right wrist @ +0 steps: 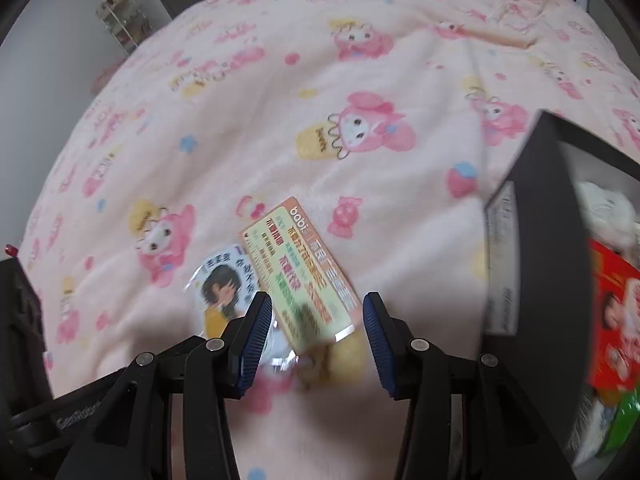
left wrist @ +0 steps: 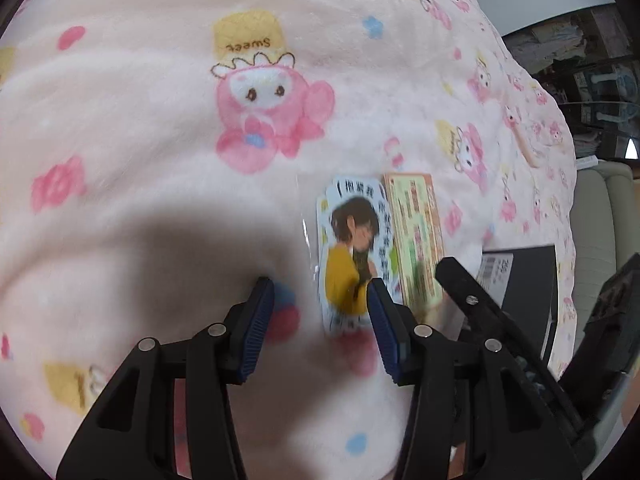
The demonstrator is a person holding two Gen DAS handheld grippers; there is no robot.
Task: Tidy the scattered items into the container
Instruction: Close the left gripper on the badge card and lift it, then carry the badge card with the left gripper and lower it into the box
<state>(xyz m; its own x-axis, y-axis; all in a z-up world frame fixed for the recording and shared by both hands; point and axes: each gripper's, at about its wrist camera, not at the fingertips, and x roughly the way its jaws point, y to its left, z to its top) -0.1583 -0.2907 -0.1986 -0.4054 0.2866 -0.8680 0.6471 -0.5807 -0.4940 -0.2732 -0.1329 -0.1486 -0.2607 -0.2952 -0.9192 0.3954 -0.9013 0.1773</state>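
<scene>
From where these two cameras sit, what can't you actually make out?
- Small print on the orange card: motion blur, both views.
- Sticker: lower end behind the left gripper finger; in the right wrist view, behind the right gripper.
- Black box contents: cut off by the right wrist frame edge, blurred.
- Yellowish lump under the card: too blurred to identify.

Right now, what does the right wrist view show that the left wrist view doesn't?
Only the right wrist view looks into the black box: a red packet and a green item already lie inside. Only the left wrist view shows the other claw's black arm reaching in from the right. Both show the pink blanket, the character sticker and the orange card side by side, with the left claw and right claw open.
</scene>
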